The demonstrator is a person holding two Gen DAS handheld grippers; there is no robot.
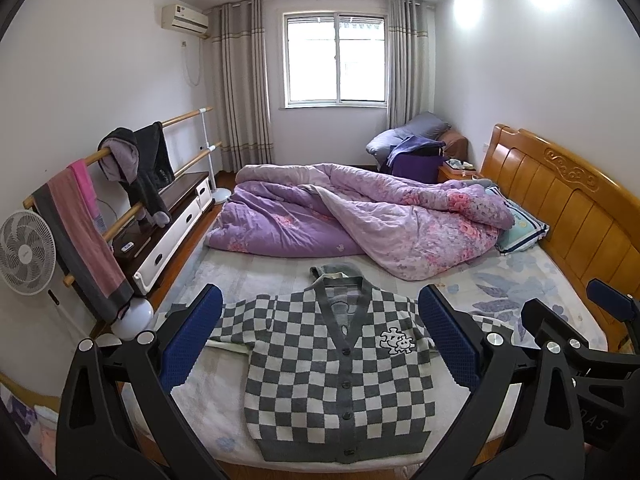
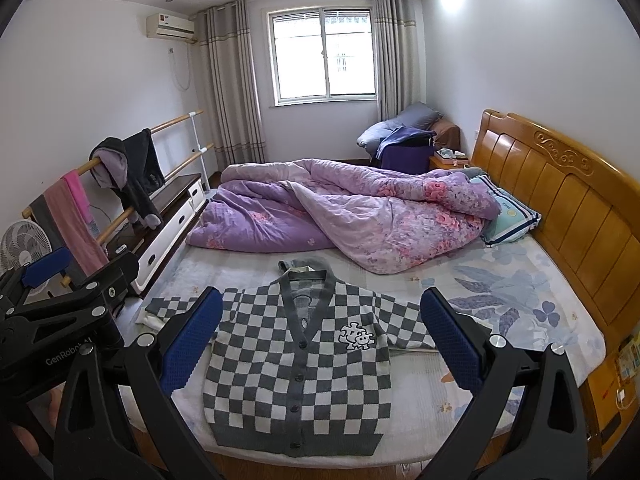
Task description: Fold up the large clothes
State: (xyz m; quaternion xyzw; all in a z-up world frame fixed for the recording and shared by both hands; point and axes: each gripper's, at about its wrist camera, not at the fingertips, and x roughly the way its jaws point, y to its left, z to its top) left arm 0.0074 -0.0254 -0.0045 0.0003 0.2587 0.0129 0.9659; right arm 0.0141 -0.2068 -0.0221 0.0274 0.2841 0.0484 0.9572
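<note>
A grey-and-white checkered cardigan (image 1: 340, 376) lies flat and buttoned on the near part of the bed, face up, sleeves spread sideways, collar pointing away from me. In the right wrist view the same cardigan (image 2: 296, 372) sits a little left of centre. My left gripper (image 1: 320, 344) hovers above it, open, blue pads wide apart with nothing between them. My right gripper (image 2: 320, 344) is also open and empty above the cardigan. Each gripper shows at the other view's edge: the right one (image 1: 600, 340) and the left one (image 2: 60, 300).
A crumpled purple floral quilt (image 1: 360, 216) fills the far half of the bed (image 1: 520, 292). A wooden headboard (image 1: 560, 200) and pillow (image 1: 520, 232) lie right. Left stand a rail with hung clothes (image 1: 132, 168), a fan (image 1: 26, 258) and a low cabinet (image 1: 172, 220).
</note>
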